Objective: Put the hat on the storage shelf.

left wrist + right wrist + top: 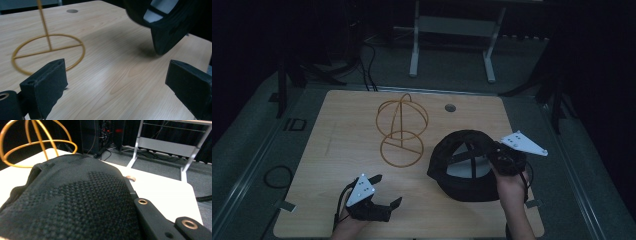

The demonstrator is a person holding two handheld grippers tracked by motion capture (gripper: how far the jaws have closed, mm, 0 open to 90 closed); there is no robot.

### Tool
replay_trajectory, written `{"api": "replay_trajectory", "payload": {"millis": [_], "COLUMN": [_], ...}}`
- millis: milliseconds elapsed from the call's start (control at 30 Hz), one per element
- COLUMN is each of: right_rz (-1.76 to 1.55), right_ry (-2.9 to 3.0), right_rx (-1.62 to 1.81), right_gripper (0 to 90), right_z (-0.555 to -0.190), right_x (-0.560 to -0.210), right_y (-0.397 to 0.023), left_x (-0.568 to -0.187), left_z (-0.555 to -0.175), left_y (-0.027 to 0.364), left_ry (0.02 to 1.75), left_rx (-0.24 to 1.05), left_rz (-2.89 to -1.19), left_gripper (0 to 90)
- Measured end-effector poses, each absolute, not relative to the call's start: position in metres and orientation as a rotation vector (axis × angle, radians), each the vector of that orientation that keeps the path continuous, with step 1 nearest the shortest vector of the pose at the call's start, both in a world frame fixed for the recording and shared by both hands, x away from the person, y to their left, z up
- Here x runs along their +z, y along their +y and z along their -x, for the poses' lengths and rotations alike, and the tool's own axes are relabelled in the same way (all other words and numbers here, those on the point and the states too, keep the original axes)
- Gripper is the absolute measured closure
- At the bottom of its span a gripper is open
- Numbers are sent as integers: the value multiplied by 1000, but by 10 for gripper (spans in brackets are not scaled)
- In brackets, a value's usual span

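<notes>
Cap hangs tilted to the right of the gold wire stand, its brim edge resting on the worktop, because the right gripper has its jaws clamped on the cap's back edge, probably to carry it onto the stand's domed top (a rounded frame shaped for a crown). Nearer the person than the stand, the left gripper waits with jaws apart and nothing between them, likely ready to steady things.

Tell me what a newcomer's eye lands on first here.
First, the black cap at the table's right, tilted up with its inside showing, gripped at its edge by the right gripper. Next, the gold wire stand upright at the centre. The left gripper hangs open near the front edge.
</notes>
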State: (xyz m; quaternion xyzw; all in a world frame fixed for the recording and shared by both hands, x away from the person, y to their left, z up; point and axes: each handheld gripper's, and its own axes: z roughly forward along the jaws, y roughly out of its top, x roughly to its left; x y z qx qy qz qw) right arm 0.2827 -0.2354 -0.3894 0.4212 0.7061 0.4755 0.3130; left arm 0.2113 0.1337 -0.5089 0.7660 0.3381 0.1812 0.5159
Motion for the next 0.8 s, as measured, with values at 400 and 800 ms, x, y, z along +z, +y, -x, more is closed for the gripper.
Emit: {"api": "replay_trajectory", "payload": {"millis": [400,800], "right_rz": [-1021,-899], "right_ry": [1900,1999], "right_rx": [1319,1374], "right_gripper": [891,891], "right_z": [-265,-252], "right_x": [-386,-391], "right_y": [-215,-192], "left_x": [-483,-471], "left_z": [-222,-231], "left_y": [97,78], "left_ry": [720,687], "left_rx": [463,441], "left_rz": [-1870,-1840], "left_gripper": [55,153]}}
